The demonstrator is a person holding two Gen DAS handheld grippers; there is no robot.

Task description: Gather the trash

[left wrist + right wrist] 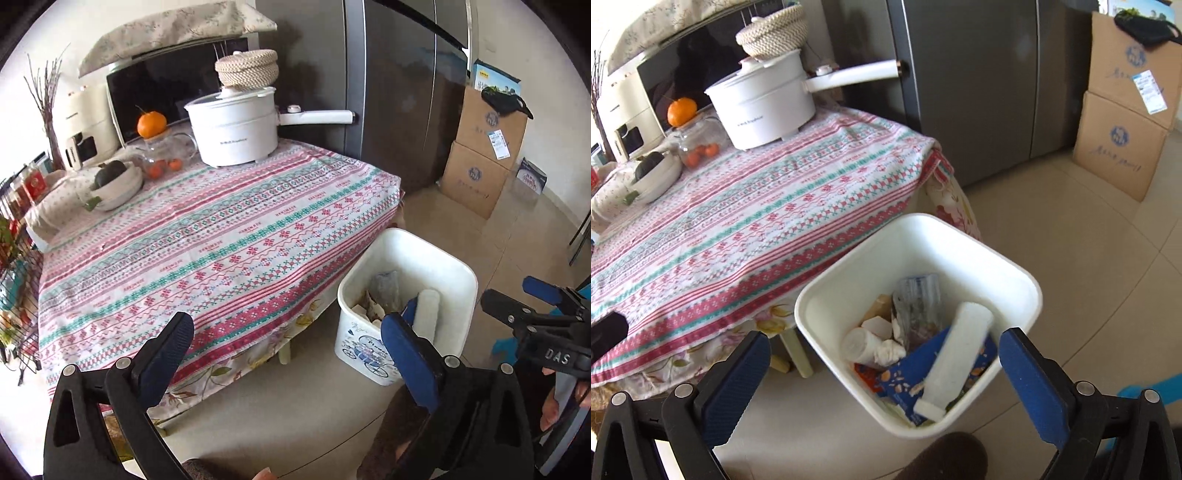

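Observation:
A white trash bin stands on the floor beside the table's corner. Inside it lie a white plastic bottle, a blue snack box, a clear crumpled wrapper and wads of tissue. My right gripper hangs open just above the bin's near side, with nothing between its blue pads. In the left wrist view my left gripper is open and empty over the table's near edge, left of the bin. The right gripper shows at the right of the left wrist view.
The table wears a striped patterned cloth. At its far end stand a white electric pot with a woven basket on top, a glass jar with an orange, and a bowl. Cardboard boxes and a grey fridge stand behind.

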